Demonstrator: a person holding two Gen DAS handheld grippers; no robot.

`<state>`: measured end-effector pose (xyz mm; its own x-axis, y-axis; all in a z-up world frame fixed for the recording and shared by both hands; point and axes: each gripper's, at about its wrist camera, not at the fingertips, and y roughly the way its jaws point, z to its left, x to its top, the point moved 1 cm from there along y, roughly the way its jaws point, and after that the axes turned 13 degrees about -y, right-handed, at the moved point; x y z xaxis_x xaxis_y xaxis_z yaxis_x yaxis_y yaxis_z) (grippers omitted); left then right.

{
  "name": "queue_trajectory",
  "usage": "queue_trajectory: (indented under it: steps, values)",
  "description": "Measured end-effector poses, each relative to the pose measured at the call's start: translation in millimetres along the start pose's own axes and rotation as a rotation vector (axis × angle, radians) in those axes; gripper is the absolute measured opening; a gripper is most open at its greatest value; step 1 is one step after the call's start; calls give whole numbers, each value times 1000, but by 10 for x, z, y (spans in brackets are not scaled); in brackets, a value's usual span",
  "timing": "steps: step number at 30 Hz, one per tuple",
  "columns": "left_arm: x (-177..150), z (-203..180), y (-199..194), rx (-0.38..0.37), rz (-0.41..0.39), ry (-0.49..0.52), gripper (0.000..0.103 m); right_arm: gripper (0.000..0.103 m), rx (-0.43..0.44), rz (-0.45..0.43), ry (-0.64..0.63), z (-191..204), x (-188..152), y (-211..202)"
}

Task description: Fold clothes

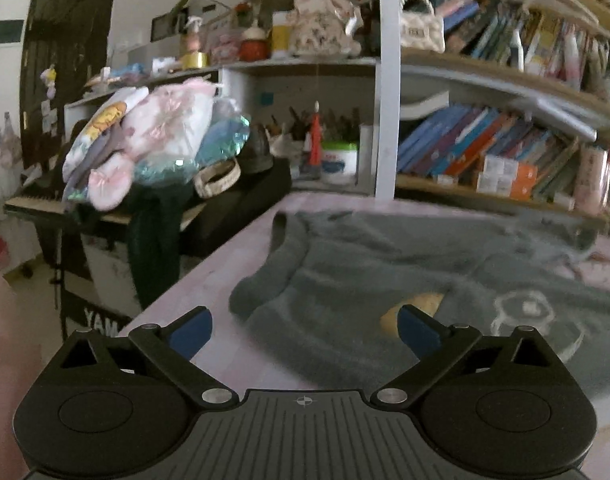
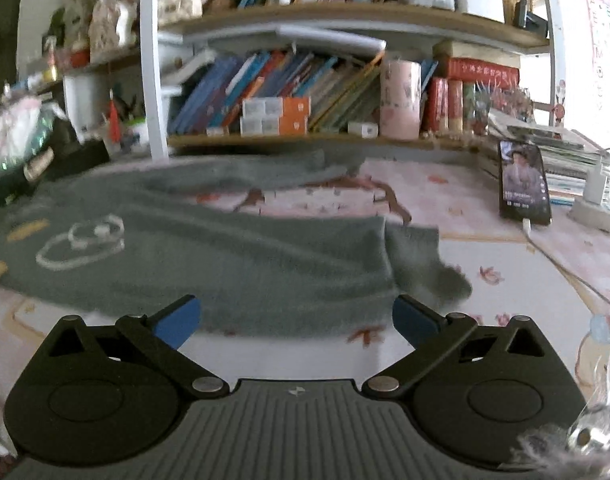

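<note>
A fuzzy grey sweater (image 1: 405, 264) lies spread flat on the pink patterned table (image 1: 225, 344), with a white outline drawing and orange patches on its front. One sleeve end (image 1: 261, 292) curls toward the left table edge. My left gripper (image 1: 305, 330) hovers open just above the sweater's near-left part, blue pads wide apart and holding nothing. In the right wrist view the same sweater (image 2: 233, 256) stretches across the table, and a sleeve cuff (image 2: 433, 272) points right. My right gripper (image 2: 295, 322) is open over the sweater's near hem, nothing held.
Bookshelves (image 2: 305, 92) full of books line the back of the table. A phone (image 2: 523, 182) with a lit screen leans at the right, its white cable (image 2: 565, 264) trailing across the table (image 2: 505, 248). To the left of the table stands a keyboard (image 1: 37, 204) piled with bags (image 1: 153, 140).
</note>
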<state>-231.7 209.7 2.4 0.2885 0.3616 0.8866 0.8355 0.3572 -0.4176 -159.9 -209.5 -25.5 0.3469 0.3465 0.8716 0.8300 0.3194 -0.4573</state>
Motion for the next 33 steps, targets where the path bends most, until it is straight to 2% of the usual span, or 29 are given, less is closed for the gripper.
queue_trajectory:
  steps: [5,9,11,13,15,16,17,18,20,22,23,24,25,27,30,32,33]
  values:
    - [-120,20,0,-10,20,23,103,103,13,1,33,69,-94,-41]
    - [-106,92,85,-41,2,-53,103,103,2,-23,52,64,-114,-92]
    - [-74,168,160,-19,-10,-130,101,103,-5,-36,61,60,-121,-118]
    - [-24,250,235,-3,-11,-190,90,103,-7,-51,60,62,-123,-148]
    - [47,350,341,18,-13,-237,68,103,-1,-57,53,70,-126,-158]
    - [74,397,399,33,-5,-256,62,103,3,-56,50,73,-128,-157]
    - [102,443,456,47,4,-276,50,103,6,-56,48,77,-130,-157]
    - [124,508,531,52,22,-305,45,103,9,-56,46,84,-129,-161]
    - [140,595,659,42,61,-361,45,103,13,-58,49,90,-123,-173]
    - [112,644,737,1,87,-408,35,103,20,-66,46,103,-120,-187]
    - [107,662,752,-32,94,-433,25,103,18,-68,43,114,-118,-191]
    - [103,680,767,-64,101,-457,20,103,14,-68,39,127,-116,-194]
    - [99,697,781,-97,108,-481,17,103,9,-67,35,134,-115,-192]
    - [119,774,688,-102,40,-525,15,103,0,-62,32,138,-117,-185]
    - [155,765,629,-55,7,-488,15,103,-5,-56,37,127,-125,-170]
    - [165,690,699,-36,43,-417,15,103,-6,-51,38,119,-132,-160]
    - [164,679,674,-25,34,-403,17,103,-4,-51,38,118,-134,-161]
